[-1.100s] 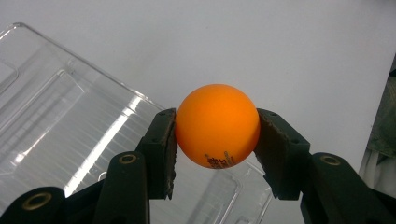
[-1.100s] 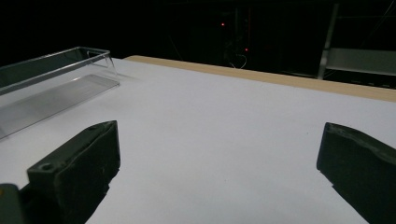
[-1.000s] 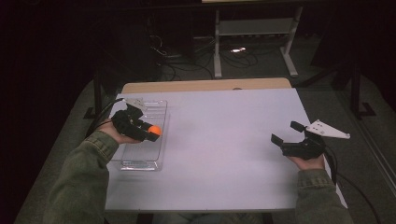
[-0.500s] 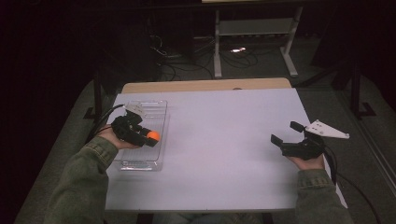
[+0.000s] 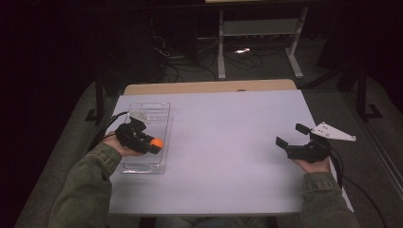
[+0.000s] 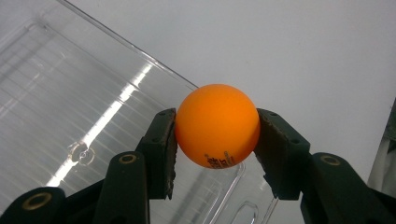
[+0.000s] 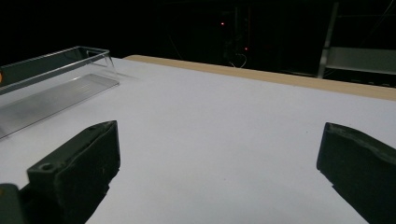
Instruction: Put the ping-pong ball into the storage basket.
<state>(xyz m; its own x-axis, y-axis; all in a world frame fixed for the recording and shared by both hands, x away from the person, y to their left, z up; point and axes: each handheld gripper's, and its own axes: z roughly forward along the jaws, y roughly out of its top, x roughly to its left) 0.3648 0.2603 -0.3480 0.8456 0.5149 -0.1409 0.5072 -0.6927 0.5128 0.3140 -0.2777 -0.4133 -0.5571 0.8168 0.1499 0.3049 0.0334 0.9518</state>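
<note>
Orange ball (image 6: 217,126) sits pinched between the two pads of your left gripper (image 5: 151,144), above the clear tray (image 5: 159,110) at the table's (image 5: 228,142) left side. Your right gripper (image 5: 291,137) rests near the right edge, well apart from the tray, jaws spread wide with nothing between them.

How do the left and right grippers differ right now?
The left gripper is shut on an orange ball; the right gripper is open with nothing between its jaws. The left hangs over the clear tray; the right sits over bare white table. Both have black jaws.
</note>
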